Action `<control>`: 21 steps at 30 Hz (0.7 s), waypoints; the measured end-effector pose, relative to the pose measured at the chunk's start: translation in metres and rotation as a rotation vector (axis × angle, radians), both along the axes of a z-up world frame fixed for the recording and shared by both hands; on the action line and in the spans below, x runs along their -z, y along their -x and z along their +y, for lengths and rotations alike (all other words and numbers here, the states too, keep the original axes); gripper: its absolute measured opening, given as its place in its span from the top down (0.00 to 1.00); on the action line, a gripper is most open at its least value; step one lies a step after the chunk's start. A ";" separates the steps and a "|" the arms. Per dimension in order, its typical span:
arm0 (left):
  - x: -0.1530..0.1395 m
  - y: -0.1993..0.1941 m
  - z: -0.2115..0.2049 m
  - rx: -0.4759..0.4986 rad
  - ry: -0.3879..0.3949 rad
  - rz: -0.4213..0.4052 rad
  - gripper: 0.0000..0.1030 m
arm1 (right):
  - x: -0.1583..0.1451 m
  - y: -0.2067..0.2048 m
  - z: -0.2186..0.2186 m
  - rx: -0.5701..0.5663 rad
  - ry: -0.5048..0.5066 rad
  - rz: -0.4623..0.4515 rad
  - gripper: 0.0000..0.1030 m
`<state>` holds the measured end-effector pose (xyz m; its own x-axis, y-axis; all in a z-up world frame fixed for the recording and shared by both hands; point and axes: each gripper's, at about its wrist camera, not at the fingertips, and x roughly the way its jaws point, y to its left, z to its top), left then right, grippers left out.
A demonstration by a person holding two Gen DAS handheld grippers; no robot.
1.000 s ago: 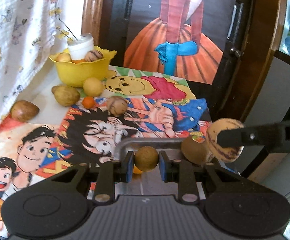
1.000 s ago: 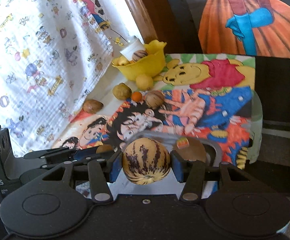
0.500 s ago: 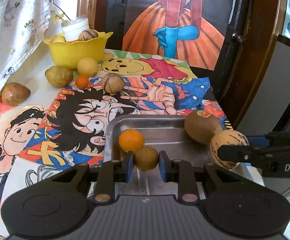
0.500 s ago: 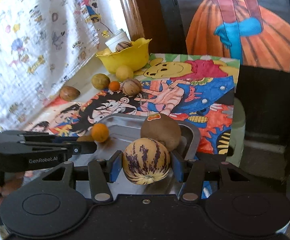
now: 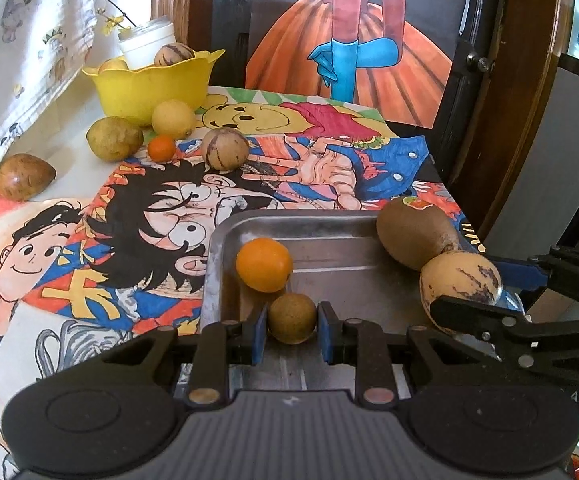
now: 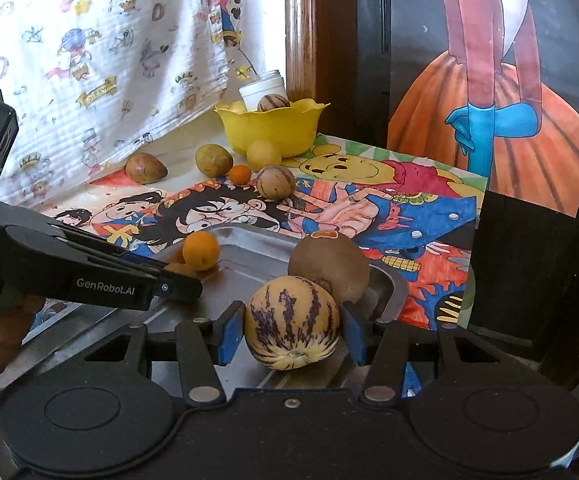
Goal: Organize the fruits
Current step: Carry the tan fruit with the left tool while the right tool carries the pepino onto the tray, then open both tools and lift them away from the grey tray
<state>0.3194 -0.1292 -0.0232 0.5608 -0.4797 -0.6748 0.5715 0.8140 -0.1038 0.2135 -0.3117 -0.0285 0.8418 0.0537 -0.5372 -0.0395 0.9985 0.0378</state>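
Two grippers over the metal tray (image 5: 329, 222), each carrying fruit. The left gripper (image 5: 292, 326) has its blue pads clamped on a small round brown fruit (image 5: 292, 318), hanging over the tray's near left part. The right gripper (image 6: 292, 330) is clamped on a striped yellow melon (image 6: 292, 322), purple streaks showing, over the tray's near right side.

Counting inside the tray: one orange (image 5: 264, 265) by the left wall, and one big brown kiwi-like fruit (image 5: 413, 234) leaning at the far right corner, a sticker on top. That makes two lying there and two held above.

Out on the cartoon-printed table cover (image 5: 89, 248), loose fruit toward the far left corner: one pale lemon (image 5: 173, 119) right against the bowl, one greenish-yellow fruit (image 5: 114, 138) beside it, one tiny orange (image 5: 161, 149), one striped round fruit (image 5: 225, 149), and one brown fruit (image 5: 25, 176) off alone near the left edge. Five loose.

The yellow bowl (image 5: 149, 90) sits at the far left corner. In it: one striped fruit (image 5: 174, 54) poking above the rim and at least one pale yellowish piece at the left; its depths are hidden, so I can't give a full count. A white jar (image 5: 147, 46) stands at the bowl's back rim, whether inside or just behind is hard to say.
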 end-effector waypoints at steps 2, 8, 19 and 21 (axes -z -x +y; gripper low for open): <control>0.000 0.000 0.000 0.000 -0.001 -0.002 0.72 | 0.000 0.000 0.000 0.000 0.001 -0.001 0.48; -0.001 0.000 0.001 -0.003 -0.003 0.008 0.71 | -0.001 0.001 0.001 0.005 -0.001 0.007 0.47; -0.020 0.010 0.018 -0.067 0.058 0.012 0.44 | -0.015 0.019 0.007 -0.002 0.014 -0.027 0.44; -0.026 0.015 0.022 -0.084 0.072 0.002 0.37 | -0.020 0.027 0.009 -0.005 0.012 -0.036 0.41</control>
<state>0.3042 -0.1070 0.0029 0.5994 -0.4785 -0.6417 0.5014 0.8493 -0.1649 0.1866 -0.3026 -0.0081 0.8604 0.0516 -0.5070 -0.0457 0.9987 0.0242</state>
